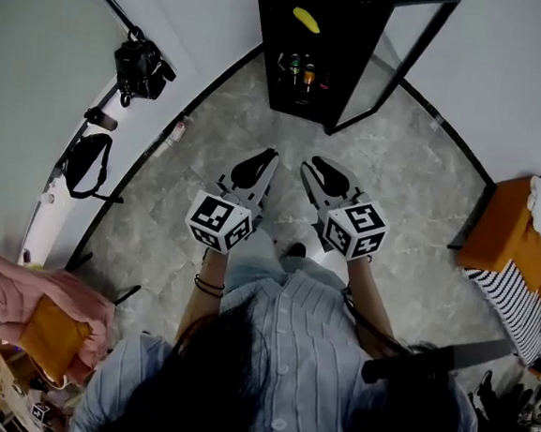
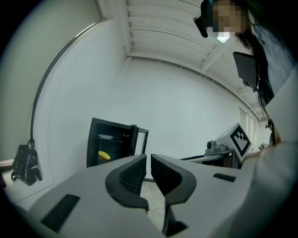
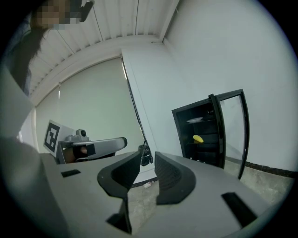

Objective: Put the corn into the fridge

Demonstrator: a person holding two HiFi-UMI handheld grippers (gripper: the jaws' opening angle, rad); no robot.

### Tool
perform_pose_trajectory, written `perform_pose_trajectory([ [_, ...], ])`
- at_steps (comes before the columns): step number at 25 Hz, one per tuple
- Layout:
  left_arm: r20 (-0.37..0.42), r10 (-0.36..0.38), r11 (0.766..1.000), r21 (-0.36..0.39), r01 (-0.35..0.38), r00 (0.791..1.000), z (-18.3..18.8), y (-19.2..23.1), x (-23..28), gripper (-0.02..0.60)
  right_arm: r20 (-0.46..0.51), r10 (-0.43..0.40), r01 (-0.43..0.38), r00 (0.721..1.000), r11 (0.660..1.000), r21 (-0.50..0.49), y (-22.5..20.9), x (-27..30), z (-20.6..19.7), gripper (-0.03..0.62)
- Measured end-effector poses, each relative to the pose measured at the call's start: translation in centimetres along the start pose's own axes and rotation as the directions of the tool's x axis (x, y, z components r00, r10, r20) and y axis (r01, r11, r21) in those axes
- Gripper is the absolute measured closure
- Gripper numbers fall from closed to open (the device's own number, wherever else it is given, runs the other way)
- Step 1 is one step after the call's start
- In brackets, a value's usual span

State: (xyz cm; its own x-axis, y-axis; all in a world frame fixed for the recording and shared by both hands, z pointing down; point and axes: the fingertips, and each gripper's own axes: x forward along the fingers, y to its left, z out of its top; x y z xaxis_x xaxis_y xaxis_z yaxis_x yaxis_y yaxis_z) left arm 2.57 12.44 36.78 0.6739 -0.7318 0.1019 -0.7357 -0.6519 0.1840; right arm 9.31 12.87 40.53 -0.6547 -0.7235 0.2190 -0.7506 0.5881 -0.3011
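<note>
The yellow corn point(image 1: 306, 20) lies on a shelf inside the black fridge point(image 1: 356, 39), whose glass door point(image 1: 413, 44) stands swung open to the right. I hold both grippers side by side over the stone floor, well short of the fridge and pointing at it. My left gripper point(image 1: 268, 154) has its pads nearly together with nothing between them point(image 2: 148, 158). My right gripper point(image 1: 309, 163) shows a wider gap and is empty point(image 3: 147, 155). The corn point(image 2: 104, 155) appears small and far in the left gripper view, and likewise the corn point(image 3: 198, 139) in the right one.
Bottles point(image 1: 300, 72) stand in the fridge's lower part and a white plate point(image 3: 195, 120) lies on a shelf above the corn. Black bags point(image 1: 142, 66) hang on the left wall. An orange seat point(image 1: 509, 236) is at the right, pink cloth point(image 1: 37, 298) at the lower left.
</note>
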Motion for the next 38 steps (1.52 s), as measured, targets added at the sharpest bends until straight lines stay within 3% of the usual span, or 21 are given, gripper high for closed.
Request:
perform_pose_trajectory([
  [9, 0.007, 0.012, 1.000, 0.022, -0.012, 1.000, -0.2, -3.7, -2.5, 0.561, 0.023, 0.045, -0.044, 0.999, 0.998, -0.039, 3.1, -3.5, 0.0, 0.519],
  [22, 0.011, 0.002, 0.999, 0.053, -0.003, 1.000, 0.2, -5.3, -3.3, 0.561, 0.029, 0.081, -0.079, 0.996, 0.995, -0.067, 4.8, -4.3, 0.6, 0.542],
  [38, -0.026, -0.025, 0.997, 0.066, 0.027, 0.999, -0.7, -5.9, -2.2, 0.561, 0.008, 0.057, -0.057, 0.998, 0.998, -0.029, 3.2, -4.2, -0.3, 0.548],
])
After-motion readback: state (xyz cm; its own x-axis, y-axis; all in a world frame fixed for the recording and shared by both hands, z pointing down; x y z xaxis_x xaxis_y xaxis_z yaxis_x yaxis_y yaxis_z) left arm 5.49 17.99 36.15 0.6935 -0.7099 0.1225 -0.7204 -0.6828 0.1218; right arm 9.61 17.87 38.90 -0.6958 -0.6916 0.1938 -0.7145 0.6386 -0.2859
